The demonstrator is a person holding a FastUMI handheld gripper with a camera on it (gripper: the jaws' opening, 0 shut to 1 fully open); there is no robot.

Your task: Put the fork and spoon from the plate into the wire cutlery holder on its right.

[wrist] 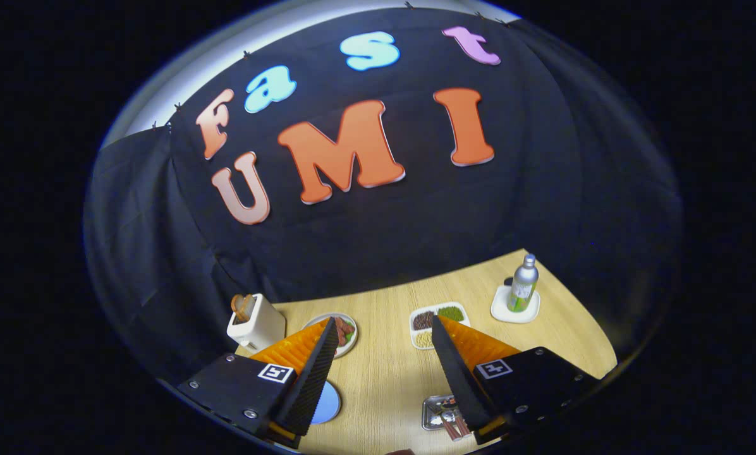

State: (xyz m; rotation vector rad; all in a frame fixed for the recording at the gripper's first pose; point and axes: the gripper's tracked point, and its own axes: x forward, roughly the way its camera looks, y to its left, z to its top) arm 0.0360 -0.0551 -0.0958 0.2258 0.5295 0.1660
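- Pale wood bench [384, 379] carries everything under the gripper [384, 335], whose fingers are spread wide with only bare bench between them.
- A small metal plate [433, 414] with cutlery [454, 424] on it lies low beside the right finger, partly hidden by it; fork and spoon cannot be told apart.
- A blue disc [327, 404] peeks out beside the left finger.
- Beyond the fingers: a white toaster [256, 323], a round plate of food [346, 332], a divided white tray [438, 319], and a silver bottle [523, 284] upright on a white coaster [501, 309].
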